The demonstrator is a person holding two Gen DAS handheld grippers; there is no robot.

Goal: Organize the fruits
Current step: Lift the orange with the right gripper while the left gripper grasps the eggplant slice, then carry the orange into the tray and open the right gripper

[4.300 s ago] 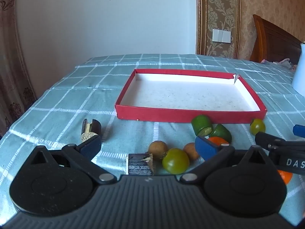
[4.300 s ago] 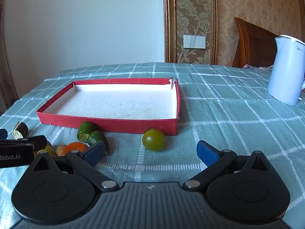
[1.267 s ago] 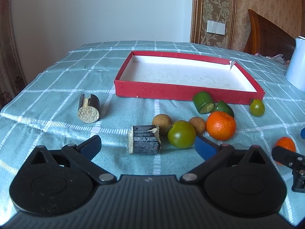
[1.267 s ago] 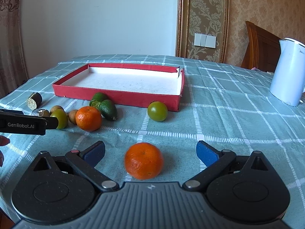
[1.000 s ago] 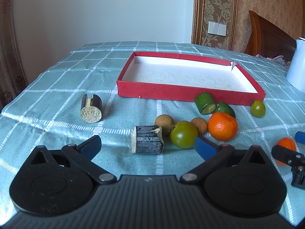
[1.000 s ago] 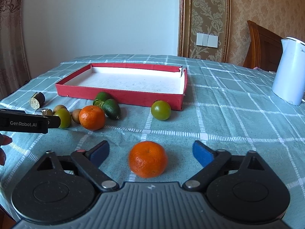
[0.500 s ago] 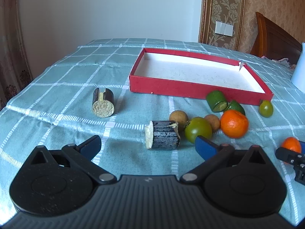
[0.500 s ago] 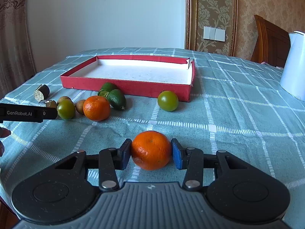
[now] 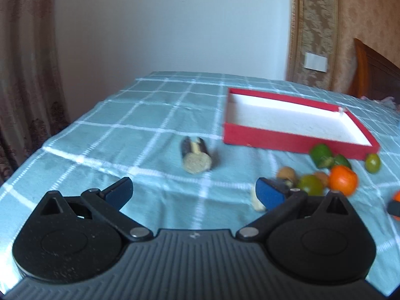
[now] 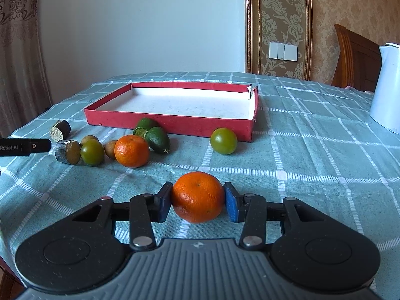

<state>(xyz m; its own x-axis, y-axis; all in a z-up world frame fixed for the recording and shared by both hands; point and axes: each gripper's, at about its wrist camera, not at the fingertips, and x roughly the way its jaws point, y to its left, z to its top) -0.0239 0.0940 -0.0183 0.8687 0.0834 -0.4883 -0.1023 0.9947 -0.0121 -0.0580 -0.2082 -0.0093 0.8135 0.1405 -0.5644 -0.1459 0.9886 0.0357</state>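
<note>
My right gripper (image 10: 198, 202) is shut on an orange mandarin (image 10: 198, 196), both blue pads pressing its sides just above the tablecloth. A second mandarin (image 10: 131, 150) lies further back among two green tomatoes (image 10: 92, 152), two small brown round fruits (image 10: 110, 148), green avocado-like fruits (image 10: 157, 138) and dark sugarcane chunks (image 10: 67, 152). One more green tomato (image 10: 223, 140) sits by the near right corner of the red tray (image 10: 170, 122), which holds nothing. My left gripper (image 9: 193, 193) is open over bare cloth, with a sugarcane chunk (image 9: 196, 158) ahead and the fruit cluster (image 9: 342, 177) to its right.
A white kettle (image 10: 386, 100) stands at the far right of the table. A wooden chair (image 10: 355, 57) and a curtain (image 9: 25, 75) flank the table. The left gripper's body (image 10: 23, 147) shows at the left edge of the right wrist view. The checked cloth (image 10: 312, 155) stretches right of the tray.
My right gripper closed on the near mandarin and has stayed put. In the left wrist view the whole scene slid right as my left gripper swung toward the left; its jaws stayed open.
</note>
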